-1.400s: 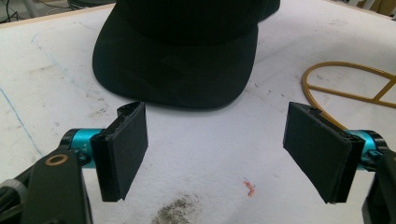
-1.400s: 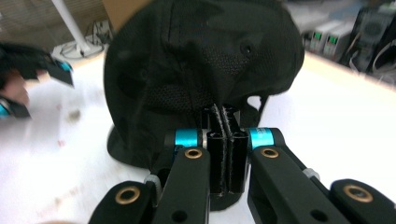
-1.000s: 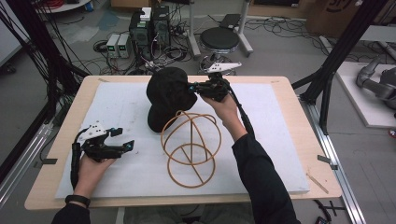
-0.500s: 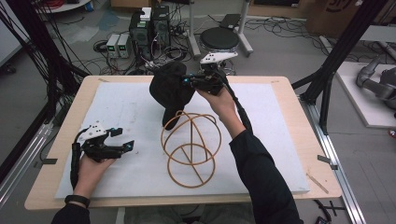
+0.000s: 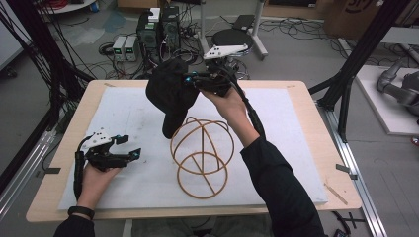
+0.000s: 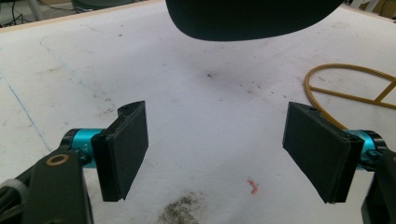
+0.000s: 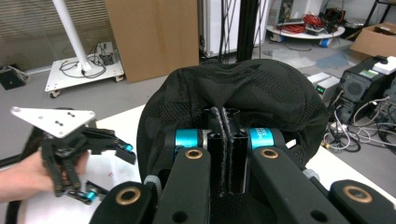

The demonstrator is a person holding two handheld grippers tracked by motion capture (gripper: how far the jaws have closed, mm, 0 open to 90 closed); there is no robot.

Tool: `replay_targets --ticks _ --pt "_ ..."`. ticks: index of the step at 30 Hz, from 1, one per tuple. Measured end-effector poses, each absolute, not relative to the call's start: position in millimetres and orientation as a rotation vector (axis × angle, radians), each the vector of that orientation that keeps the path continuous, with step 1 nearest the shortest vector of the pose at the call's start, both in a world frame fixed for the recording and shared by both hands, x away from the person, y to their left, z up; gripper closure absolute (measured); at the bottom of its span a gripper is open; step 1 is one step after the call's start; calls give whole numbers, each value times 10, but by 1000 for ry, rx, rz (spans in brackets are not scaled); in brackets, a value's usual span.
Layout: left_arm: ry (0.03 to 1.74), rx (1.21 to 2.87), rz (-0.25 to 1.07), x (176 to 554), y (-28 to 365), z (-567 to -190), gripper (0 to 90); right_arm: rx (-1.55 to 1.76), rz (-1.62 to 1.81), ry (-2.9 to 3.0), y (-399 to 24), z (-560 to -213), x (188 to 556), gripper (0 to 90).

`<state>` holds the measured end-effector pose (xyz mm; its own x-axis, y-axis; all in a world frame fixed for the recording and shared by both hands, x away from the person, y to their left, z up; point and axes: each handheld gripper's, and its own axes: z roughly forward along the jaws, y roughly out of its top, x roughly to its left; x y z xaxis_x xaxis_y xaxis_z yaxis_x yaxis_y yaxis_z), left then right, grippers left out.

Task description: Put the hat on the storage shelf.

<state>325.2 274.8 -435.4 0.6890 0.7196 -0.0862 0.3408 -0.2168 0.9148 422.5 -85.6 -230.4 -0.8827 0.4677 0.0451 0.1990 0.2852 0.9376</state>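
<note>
A black cap [image 5: 170, 94] hangs in the air above the white mat [image 5: 123, 113], its brim pointing down toward a gold wire stand [image 5: 202, 150] of crossed hoops. My right gripper [image 5: 195, 81] is shut on the cap's fabric; in the right gripper view the cap [image 7: 243, 93] bunches between the closed jaws of that gripper [image 7: 225, 126]. My left gripper [image 5: 129, 146] rests low on the mat at the left, open, with nothing between its pads [image 6: 125, 147]. The cap's brim [image 6: 252, 18] hangs over the top of the left gripper view.
The wooden table [image 5: 306, 94] carries the white mat. The stand's base ring [image 6: 345, 91] lies right of my left gripper. Beyond the table's far edge stand electronics boxes [image 5: 148, 34], a stool [image 5: 232, 37] and black frame posts [image 5: 360, 54].
My right gripper has lifted the cap up off the mat and toward the table's far edge, so the cap now hangs clear above the stand. The left gripper has stayed put.
</note>
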Motion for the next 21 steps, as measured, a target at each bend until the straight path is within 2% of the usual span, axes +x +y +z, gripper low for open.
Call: replay_targets --ticks 9,21 --pt "838 1816 443 3252 2752 -4351 224 558 1700 2315 -780 -2066 3921 900" --pt "838 1817 444 3249 2753 -4349 224 418 1750 2336 -791 -1921 3437 900"
